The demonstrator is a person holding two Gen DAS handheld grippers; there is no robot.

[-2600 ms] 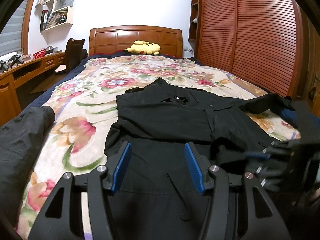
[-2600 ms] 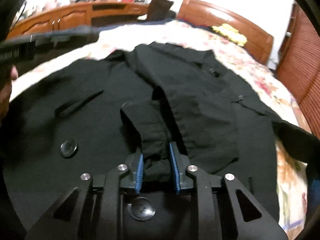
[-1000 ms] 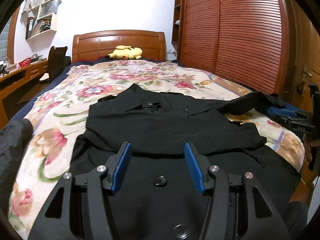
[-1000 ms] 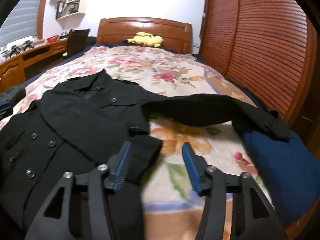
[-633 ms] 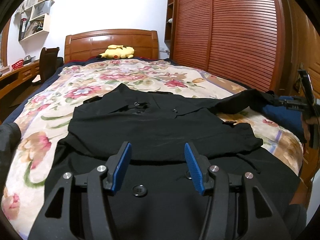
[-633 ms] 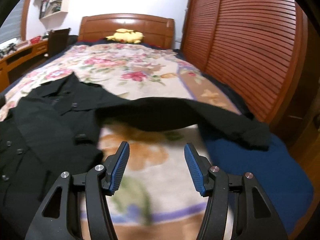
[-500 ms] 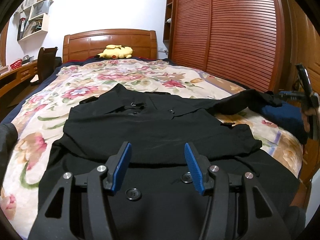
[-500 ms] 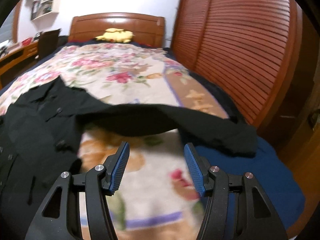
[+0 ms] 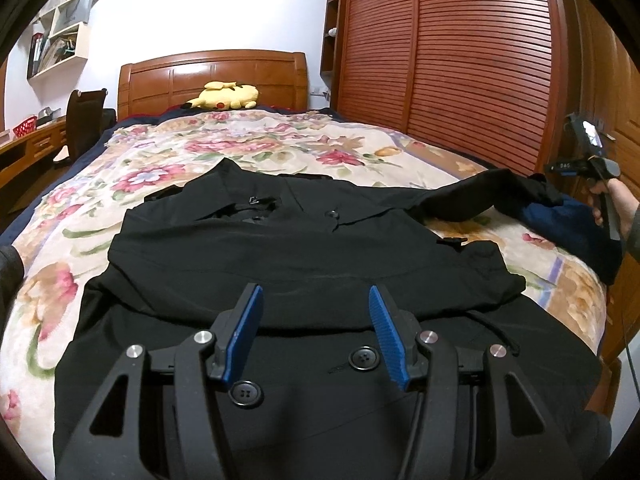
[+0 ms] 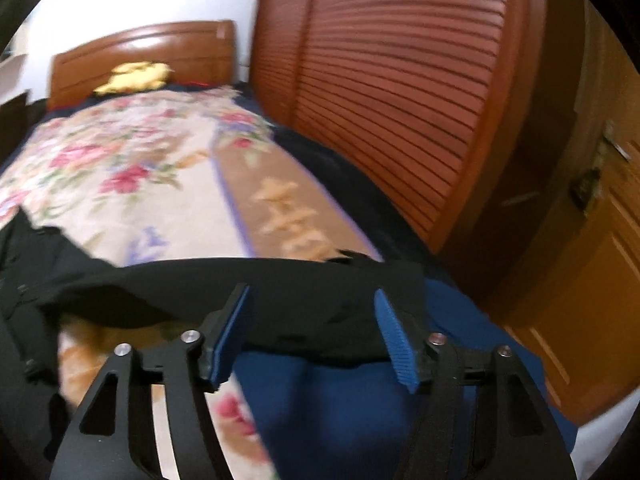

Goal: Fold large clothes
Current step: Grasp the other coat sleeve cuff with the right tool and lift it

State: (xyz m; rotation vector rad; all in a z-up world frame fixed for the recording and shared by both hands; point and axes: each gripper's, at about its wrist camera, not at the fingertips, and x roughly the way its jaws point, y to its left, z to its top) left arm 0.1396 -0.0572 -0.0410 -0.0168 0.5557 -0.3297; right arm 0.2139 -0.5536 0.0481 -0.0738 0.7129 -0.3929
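Observation:
A black buttoned coat (image 9: 304, 256) lies flat on the flowered bed, collar toward the headboard, with one sleeve folded across its front. Its other sleeve (image 9: 476, 200) stretches out to the right edge of the bed; it also shows in the right wrist view (image 10: 280, 292). My left gripper (image 9: 314, 326) is open and empty, just above the coat's lower front. My right gripper (image 10: 312, 334) is open and empty, just above the cuff end of the outstretched sleeve. It shows from outside in the left wrist view (image 9: 588, 168), held in a hand at the far right.
A flowered bedspread (image 9: 224, 148) covers the bed, with a dark blue sheet (image 10: 360, 408) hanging at the right edge. A yellow plush toy (image 9: 224, 96) lies by the wooden headboard (image 9: 212, 76). A slatted wardrobe (image 9: 452, 60) stands right of the bed; a desk and chair (image 9: 84, 120) on the left.
My right gripper let go of the folded sleeve, opened, and swung right across the bed to the outstretched sleeve's cuff. My left gripper stayed open and drifted right over the coat's lower front.

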